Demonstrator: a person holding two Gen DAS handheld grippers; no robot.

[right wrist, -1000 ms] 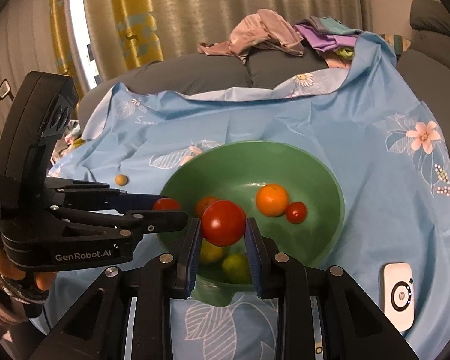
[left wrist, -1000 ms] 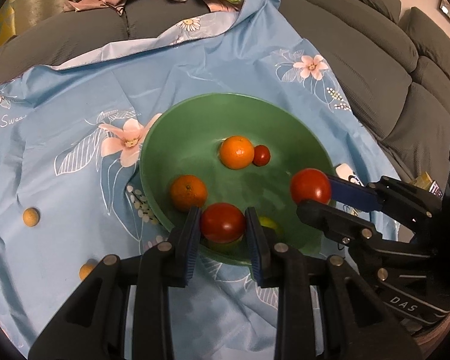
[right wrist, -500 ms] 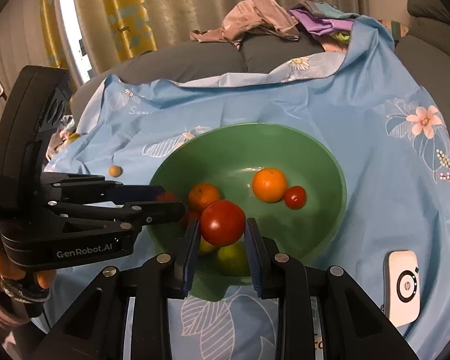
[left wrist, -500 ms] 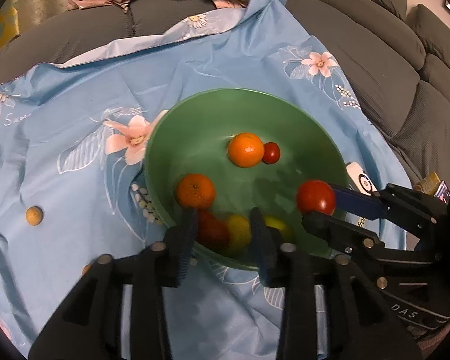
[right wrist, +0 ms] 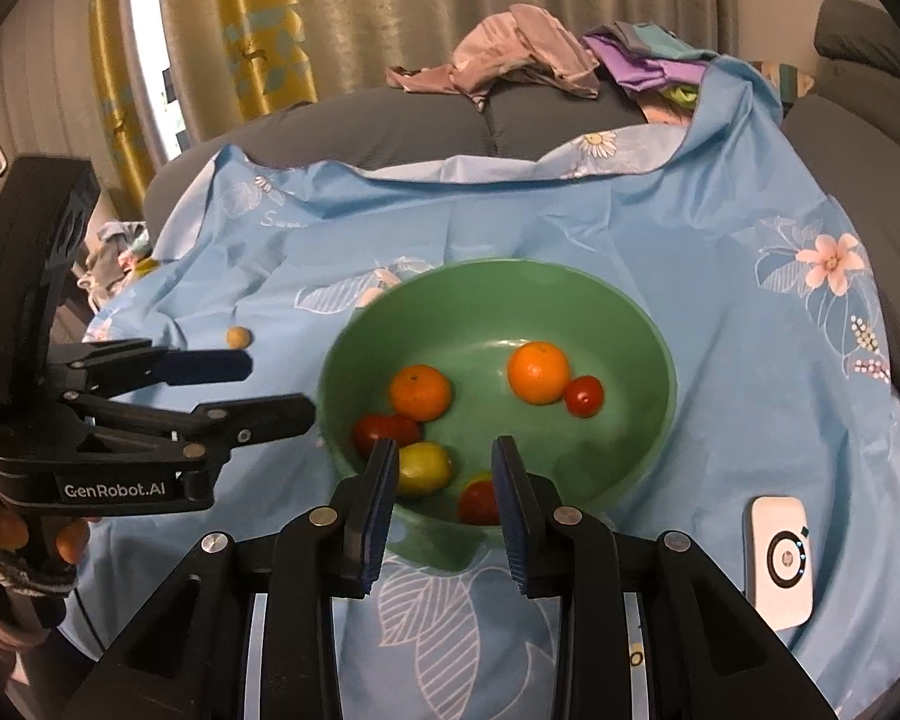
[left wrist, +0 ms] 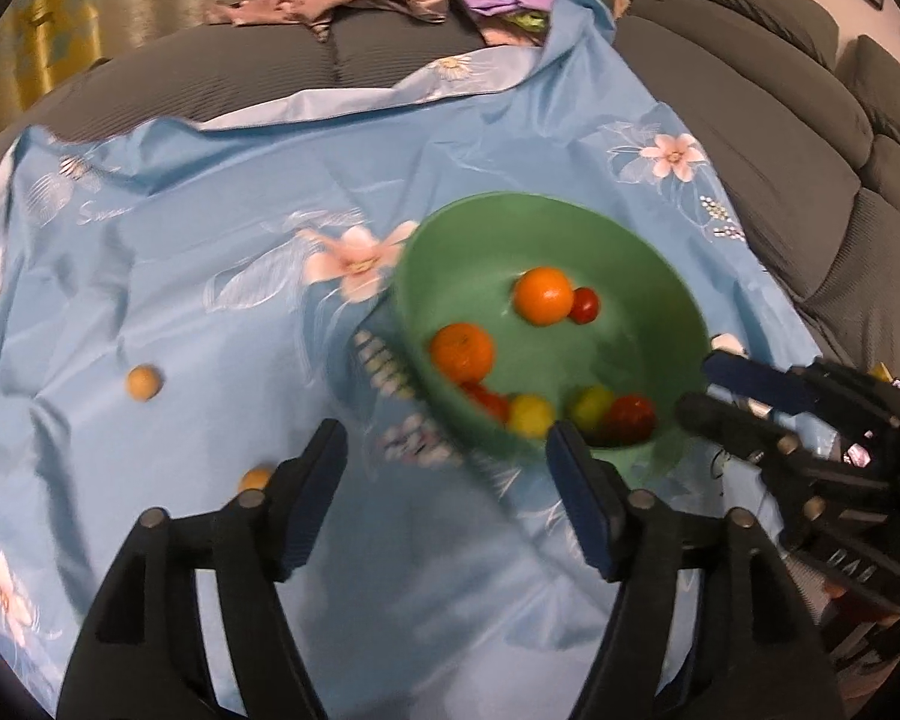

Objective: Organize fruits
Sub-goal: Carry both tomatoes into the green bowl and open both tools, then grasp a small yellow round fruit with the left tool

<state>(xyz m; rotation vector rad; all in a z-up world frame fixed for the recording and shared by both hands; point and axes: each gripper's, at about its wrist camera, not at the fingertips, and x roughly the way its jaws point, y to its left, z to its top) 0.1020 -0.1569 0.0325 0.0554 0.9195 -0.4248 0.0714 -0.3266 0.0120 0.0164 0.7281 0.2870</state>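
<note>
- The left gripper (left wrist: 450,498) hangs just outside the near rim of the green bowl (left wrist: 498,204). Its jaws have just been opening, now they stand wide, and nothing is between them.
- The right gripper (right wrist: 444,495) is over the near edge of the bowl with a narrow gap between its jaws. It seems to hold nothing: a red tomato (right wrist: 477,504) lies lower, inside the bowl, partly hidden behind one finger.
- Risk one: the bowl stands on a blue cloth (left wrist: 210,228) over soft cushions. A push on the rim from either gripper can tip it, and the fruits will run out.
- Risk two: the small tan fruits (left wrist: 144,382) left outside the bowl are round, and the cloth is wrinkled. A grip a little off centre can squeeze one out, and it may roll further from the bowl.
- Risk three: the two grippers are near each other at the bowl, so they can collide when one reaches across.
- Count inside the bowl: two oranges (right wrist: 420,391), two red tomatoes, one small red fruit (right wrist: 583,395) and two yellow-green fruits (right wrist: 423,468), so seven in all.
- Count outside the bowl: two small tan fruits, both on the left gripper's side.
- One bowl, one cloth, and one white device (right wrist: 780,561) beside the bowl.
</note>
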